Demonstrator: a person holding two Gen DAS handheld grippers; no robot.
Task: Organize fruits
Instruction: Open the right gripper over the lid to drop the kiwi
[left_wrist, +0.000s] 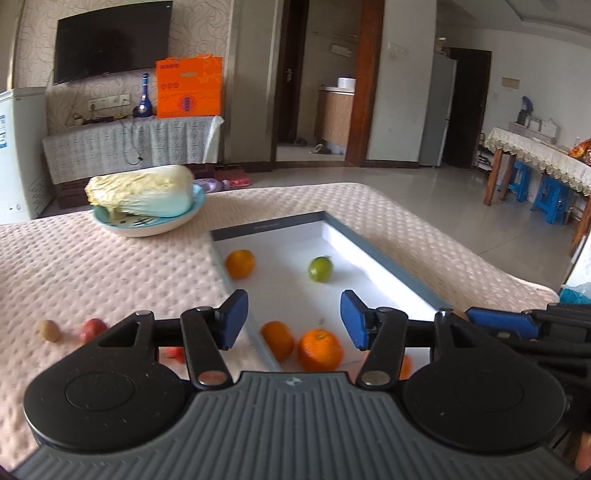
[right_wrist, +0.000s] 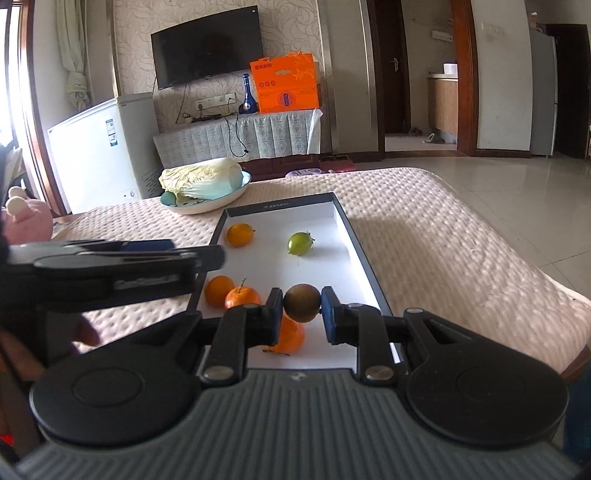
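Note:
A shallow white box with a dark rim (left_wrist: 384, 254) (right_wrist: 364, 240) lies on the quilted table. It holds several oranges (left_wrist: 319, 349) (right_wrist: 240, 235) and a green fruit (left_wrist: 320, 269) (right_wrist: 300, 243). My left gripper (left_wrist: 294, 317) is open and empty above the box's near left edge; it also shows from the side in the right wrist view (right_wrist: 207, 258). My right gripper (right_wrist: 302, 308) is shut on a brown kiwi (right_wrist: 301, 302), held above the near end of the box over an orange (right_wrist: 291, 336). A red apple (left_wrist: 92, 329) and a small brown fruit (left_wrist: 49, 330) lie on the table to the left.
A blue plate (left_wrist: 122, 227) (right_wrist: 236, 194) with a napa cabbage (left_wrist: 142, 195) (right_wrist: 201, 179) stands at the table's far left. A pink plush toy (right_wrist: 26, 218) sits at the left edge. Beyond are a white freezer (right_wrist: 96, 155) and a cloth-covered TV cabinet (right_wrist: 236, 136).

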